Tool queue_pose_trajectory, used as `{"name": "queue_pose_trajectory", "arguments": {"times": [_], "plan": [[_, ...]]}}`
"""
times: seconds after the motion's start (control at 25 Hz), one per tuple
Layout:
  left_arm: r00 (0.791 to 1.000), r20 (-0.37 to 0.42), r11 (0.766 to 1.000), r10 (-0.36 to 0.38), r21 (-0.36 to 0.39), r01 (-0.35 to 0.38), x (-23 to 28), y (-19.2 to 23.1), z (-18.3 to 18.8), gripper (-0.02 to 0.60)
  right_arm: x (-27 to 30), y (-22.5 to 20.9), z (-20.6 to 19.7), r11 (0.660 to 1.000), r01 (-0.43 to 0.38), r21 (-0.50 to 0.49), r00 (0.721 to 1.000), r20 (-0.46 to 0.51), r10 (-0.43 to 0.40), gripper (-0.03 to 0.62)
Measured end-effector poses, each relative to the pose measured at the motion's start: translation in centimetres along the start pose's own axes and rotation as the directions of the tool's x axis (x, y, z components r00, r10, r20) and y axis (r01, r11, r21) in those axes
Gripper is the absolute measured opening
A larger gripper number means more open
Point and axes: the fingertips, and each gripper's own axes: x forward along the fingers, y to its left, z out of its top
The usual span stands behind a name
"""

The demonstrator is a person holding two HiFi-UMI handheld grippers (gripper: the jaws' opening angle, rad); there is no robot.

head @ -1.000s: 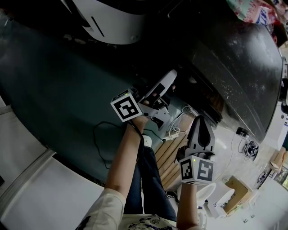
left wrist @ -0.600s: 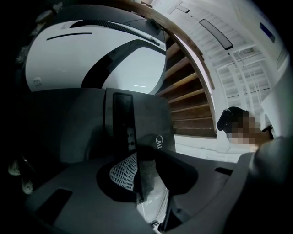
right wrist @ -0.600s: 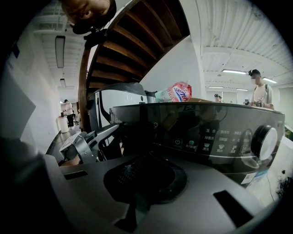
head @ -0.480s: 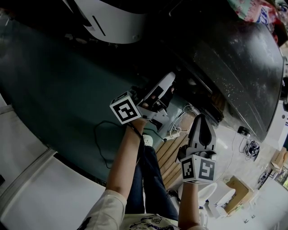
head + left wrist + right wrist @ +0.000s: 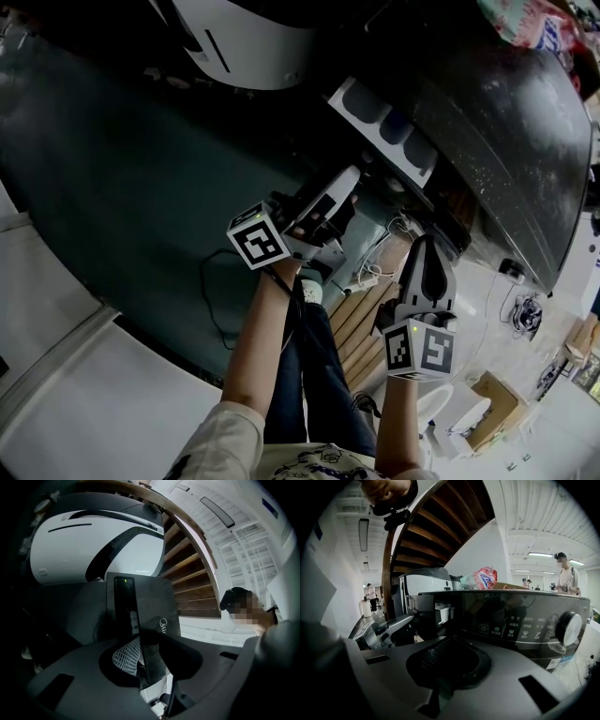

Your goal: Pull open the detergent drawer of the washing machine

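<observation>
The dark washing machine (image 5: 506,141) fills the upper right of the head view. Its detergent drawer (image 5: 386,129) stands pulled out, with white compartments showing. My left gripper (image 5: 345,187) is shut on the drawer's dark front panel (image 5: 140,613). In the left gripper view, that gripper (image 5: 146,656) has its pads clamped on the panel's edge. My right gripper (image 5: 427,267) hangs lower right of the drawer, away from the machine, shut with nothing in it. The right gripper view shows this gripper (image 5: 440,677), the control panel with its knob (image 5: 567,628), and the pulled-out drawer (image 5: 440,612).
A white rounded appliance (image 5: 244,37) stands to the left of the machine. A cable (image 5: 217,300) lies on the dark floor, with wooden slats (image 5: 361,319) below my hands. A detergent bag (image 5: 520,23) sits on the machine. A cardboard box (image 5: 492,389) lies lower right. People (image 5: 567,578) stand far off.
The drawer has slid out of the machine and its white compartments now show. My left gripper has moved a little toward the lower left with the front panel in it. The right gripper has barely shifted.
</observation>
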Motion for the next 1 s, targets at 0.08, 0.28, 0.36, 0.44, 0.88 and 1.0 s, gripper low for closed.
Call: {"name": "queue_pose_trajectory", "arguments": {"times": [0.08,0.28,0.36,0.44,0.88,1.0], "plan": [[1.0,-0.001,1.0,0.007,0.004,-0.007,-0.5,-0.3,-0.1,0.133,-0.2,0.3,0.1,1.0,-0.005,0.0,1.0,0.005,0.005,0.014],[1.0,0.012,1.0,0.013,0.008,-0.013,-2.0,-1.1,-0.3,0.132,-0.7,1.1,0.2,1.0,-0.021,-0.002,1.0,0.013,0.021,0.014],[1.0,0.016,1.0,0.02,0.012,-0.02,-2.5,-1.3,-0.3,0.132,-0.9,1.3,0.1,1.0,-0.028,-0.004,1.0,0.015,0.028,0.014],[1.0,0.019,0.999,0.025,0.019,-0.026,-2.9,-1.5,-0.4,0.13,-1.1,1.4,0.0,0.999,-0.034,-0.005,0.999,0.015,0.034,0.013],[0.999,0.034,0.998,0.037,0.046,-0.038,-5.7,-2.8,-0.9,0.13,-2.7,2.3,-0.7,0.998,-0.06,-0.013,0.998,0.017,0.06,0.014],[0.998,0.044,0.998,0.04,0.049,-0.042,-6.2,-3.1,-1.1,0.129,-3.1,2.4,-0.8,0.998,-0.065,-0.013,0.998,0.019,0.065,0.013]]}}
